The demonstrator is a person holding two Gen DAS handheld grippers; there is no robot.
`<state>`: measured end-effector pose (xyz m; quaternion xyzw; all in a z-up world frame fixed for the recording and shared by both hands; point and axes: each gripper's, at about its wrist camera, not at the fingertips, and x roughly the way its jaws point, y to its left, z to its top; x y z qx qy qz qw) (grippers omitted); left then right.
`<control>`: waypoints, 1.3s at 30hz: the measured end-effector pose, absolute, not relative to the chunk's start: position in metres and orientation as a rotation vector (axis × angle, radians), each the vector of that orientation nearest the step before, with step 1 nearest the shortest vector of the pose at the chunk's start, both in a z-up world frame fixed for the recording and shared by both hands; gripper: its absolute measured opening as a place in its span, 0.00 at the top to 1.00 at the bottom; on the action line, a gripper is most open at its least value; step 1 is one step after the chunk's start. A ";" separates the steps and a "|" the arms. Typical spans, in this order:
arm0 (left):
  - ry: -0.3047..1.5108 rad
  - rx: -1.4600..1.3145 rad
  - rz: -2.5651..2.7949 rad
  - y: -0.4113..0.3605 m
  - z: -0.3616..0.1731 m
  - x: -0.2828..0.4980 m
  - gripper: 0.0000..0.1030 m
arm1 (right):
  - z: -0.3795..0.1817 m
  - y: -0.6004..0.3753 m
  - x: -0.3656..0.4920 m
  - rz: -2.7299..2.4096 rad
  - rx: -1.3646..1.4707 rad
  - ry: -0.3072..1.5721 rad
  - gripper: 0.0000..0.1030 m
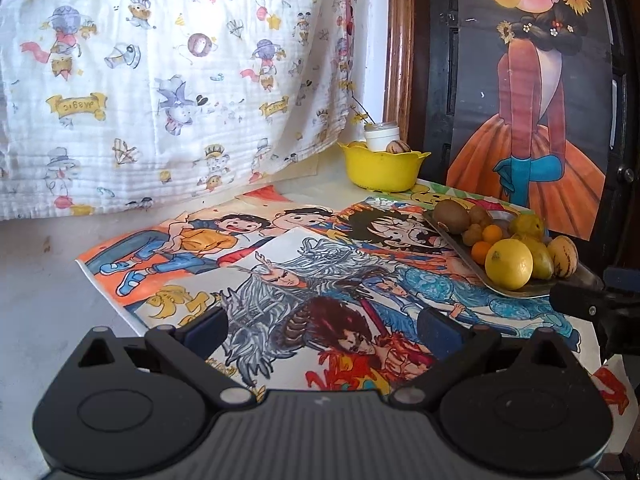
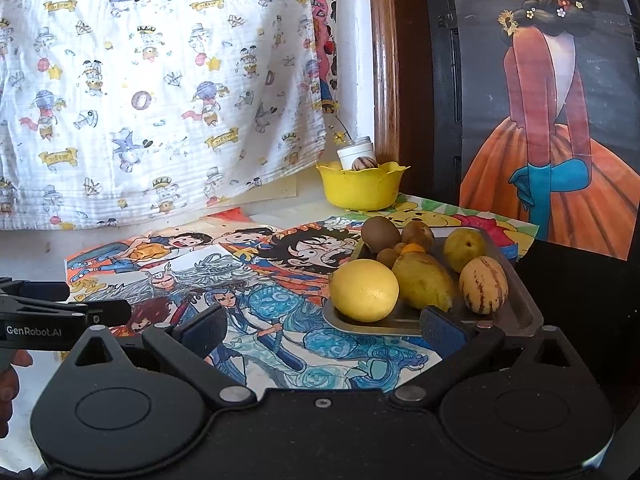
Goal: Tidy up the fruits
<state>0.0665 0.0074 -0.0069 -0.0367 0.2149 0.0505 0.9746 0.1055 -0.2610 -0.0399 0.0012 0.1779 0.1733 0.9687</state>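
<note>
1. the left claw (image 1: 324, 330) hangs over the bench (image 1: 36, 280) with its jaws spread wide and nothing between them, above overlapping cartoon drawings (image 1: 280, 276).
2. the right claw (image 2: 324, 330) is likewise spread wide and empty; its right fingertip (image 2: 442, 330) sits in front of the near rim of a metal tray (image 2: 528, 312).
3. in the right wrist view the tray lies at 1 o'clock of the claw and carries a yellow lemon (image 2: 364, 290) at its near left corner, a long yellow-green fruit (image 2: 424, 286) just beside it, a striped pepino melon (image 2: 483, 285) at the right, a round yellow-green fruit (image 2: 465, 249) behind, and 2 kiwis (image 2: 380, 234) with small brown and orange fruits at the far end.
4. a yellow bowl (image 2: 360, 190) stands at 12 o'clock beyond the tray, near the wall, holding a second striped melon (image 2: 364, 164) and a white jar (image 2: 354, 152).
5. a printed cloth (image 2: 160, 92) hangs behind the bench; a poster of a figure in an orange skirt (image 2: 560, 140) stands at 2 o'clock.
6. the left claw's fingers (image 2: 108, 310) show at 9 o'clock in the right wrist view.
</note>
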 end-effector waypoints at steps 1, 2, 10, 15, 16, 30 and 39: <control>0.432 -0.076 0.103 0.008 -0.007 0.066 0.01 | -0.040 -0.261 0.105 0.349 0.003 0.359 0.01; 0.431 -0.077 0.104 0.008 -0.007 0.065 0.01 | -0.041 -0.261 0.104 0.348 0.004 0.359 0.01; 0.431 -0.079 0.105 0.009 -0.007 0.063 0.01 | -0.042 -0.262 0.103 0.348 0.005 0.361 0.01; 0.431 -0.079 0.105 0.008 -0.007 0.064 0.01 | -0.041 -0.262 0.103 0.348 0.005 0.361 0.01; 0.431 -0.079 0.105 0.009 -0.007 0.064 0.01 | -0.042 -0.261 0.103 0.348 0.004 0.361 0.01; 0.431 -0.079 0.104 0.009 -0.007 0.064 0.01 | -0.042 -0.262 0.102 0.349 0.003 0.362 0.01; 0.432 -0.078 0.104 0.009 -0.007 0.064 0.01 | -0.042 -0.262 0.102 0.350 0.003 0.362 0.01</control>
